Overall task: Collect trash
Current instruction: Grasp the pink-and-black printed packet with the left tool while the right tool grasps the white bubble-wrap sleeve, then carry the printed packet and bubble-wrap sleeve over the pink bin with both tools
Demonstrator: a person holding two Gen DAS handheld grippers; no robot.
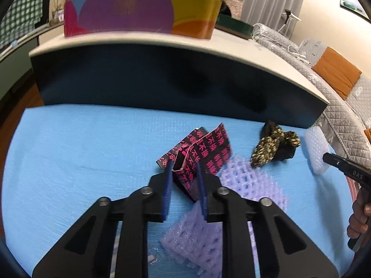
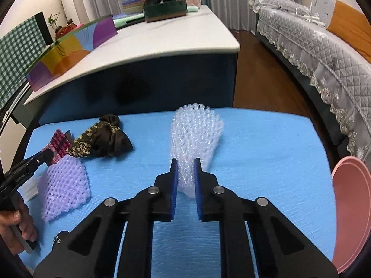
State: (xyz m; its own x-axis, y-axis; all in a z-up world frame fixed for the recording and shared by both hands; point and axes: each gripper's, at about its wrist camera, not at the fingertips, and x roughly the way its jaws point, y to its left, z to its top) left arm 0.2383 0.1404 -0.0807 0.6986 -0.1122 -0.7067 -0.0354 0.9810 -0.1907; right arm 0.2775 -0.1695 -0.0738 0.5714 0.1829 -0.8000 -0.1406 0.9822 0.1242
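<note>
My left gripper (image 1: 184, 169) is shut on a black wrapper with pink print (image 1: 201, 155), held over the blue cloth (image 1: 81, 150). A purple foam net (image 1: 245, 185) lies just below and to the right of it; it also shows in the right wrist view (image 2: 63, 185). My right gripper (image 2: 186, 165) is shut on a white foam net (image 2: 197, 132), which sticks out forward between the pads. The white net shows at the right in the left wrist view (image 1: 316, 148). The left gripper's body (image 2: 25, 169) shows at the left of the right wrist view.
A dark patterned cloth bundle (image 1: 273, 146) lies on the blue cloth, also in the right wrist view (image 2: 104, 139). A pink basin (image 2: 350, 220) stands at the right edge. Behind rises a white-topped table (image 2: 174, 39) with a colourful box (image 1: 143, 11). A grey quilted sofa (image 2: 324, 53) stands right.
</note>
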